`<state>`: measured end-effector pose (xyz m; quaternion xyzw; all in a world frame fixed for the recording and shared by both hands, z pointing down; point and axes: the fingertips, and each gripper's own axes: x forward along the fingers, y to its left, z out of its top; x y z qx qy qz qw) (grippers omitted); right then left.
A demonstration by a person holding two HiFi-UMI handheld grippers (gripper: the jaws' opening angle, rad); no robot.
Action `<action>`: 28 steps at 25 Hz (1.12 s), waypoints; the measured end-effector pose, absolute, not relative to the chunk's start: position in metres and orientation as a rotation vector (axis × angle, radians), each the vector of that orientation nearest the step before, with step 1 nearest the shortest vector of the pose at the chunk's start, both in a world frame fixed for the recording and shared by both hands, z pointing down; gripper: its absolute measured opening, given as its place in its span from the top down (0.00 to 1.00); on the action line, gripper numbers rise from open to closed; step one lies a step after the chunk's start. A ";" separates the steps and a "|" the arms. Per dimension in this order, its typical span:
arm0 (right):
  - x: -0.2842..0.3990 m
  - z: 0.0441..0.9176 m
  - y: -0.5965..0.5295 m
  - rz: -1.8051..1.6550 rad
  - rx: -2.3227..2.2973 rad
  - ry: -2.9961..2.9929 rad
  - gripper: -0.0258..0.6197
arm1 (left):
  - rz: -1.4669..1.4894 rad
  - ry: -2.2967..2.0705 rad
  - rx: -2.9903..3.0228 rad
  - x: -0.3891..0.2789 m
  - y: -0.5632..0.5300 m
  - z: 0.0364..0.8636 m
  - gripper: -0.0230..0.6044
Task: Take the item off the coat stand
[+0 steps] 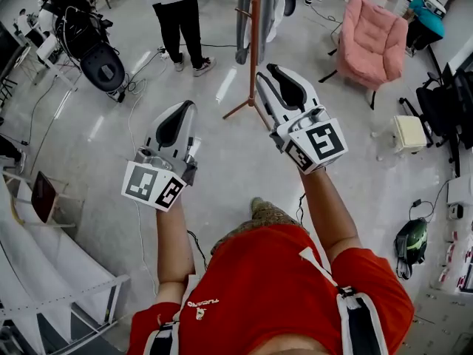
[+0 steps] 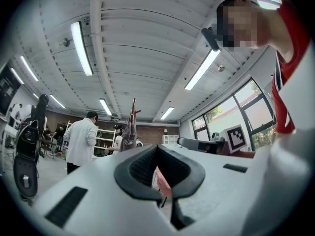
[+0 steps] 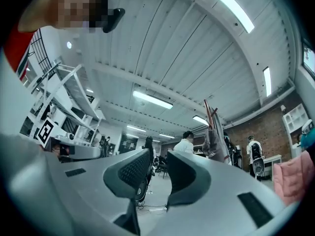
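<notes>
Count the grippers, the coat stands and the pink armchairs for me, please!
grippers: 2 (left gripper, right gripper)
coat stand: 1
pink armchair: 1
Total: 4

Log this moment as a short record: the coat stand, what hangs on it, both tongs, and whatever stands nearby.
coat stand: wooden, upright, ahead of both tongs
item on stand: grey garment, hanging from the top, not touched by either tongs
left tongs: shut, empty, short of the stand
right tongs: jaws apart, nothing between them, the nearer to the stand
nearby: pink armchair to the right of the stand; person in a white top to its left
task state: garment not yet taken
</notes>
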<state>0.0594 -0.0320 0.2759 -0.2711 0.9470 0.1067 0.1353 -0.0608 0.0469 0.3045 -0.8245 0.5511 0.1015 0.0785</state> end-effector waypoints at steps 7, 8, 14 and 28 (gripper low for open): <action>0.033 0.255 -0.054 0.335 -0.831 2.710 0.70 | 0.277 1.675 -2.456 -0.088 0.043 0.304 0.95; 0.023 0.252 -0.067 0.338 -0.846 2.700 0.68 | 0.272 1.677 -2.455 -0.100 0.033 0.305 0.95; -0.018 0.223 -0.164 0.376 -0.930 2.633 0.64 | 0.225 1.674 -2.444 -0.154 -0.042 0.297 0.95; -0.089 0.136 -0.407 0.333 -1.222 2.565 0.58 | 0.217 1.595 -2.498 -0.236 -0.218 0.266 0.95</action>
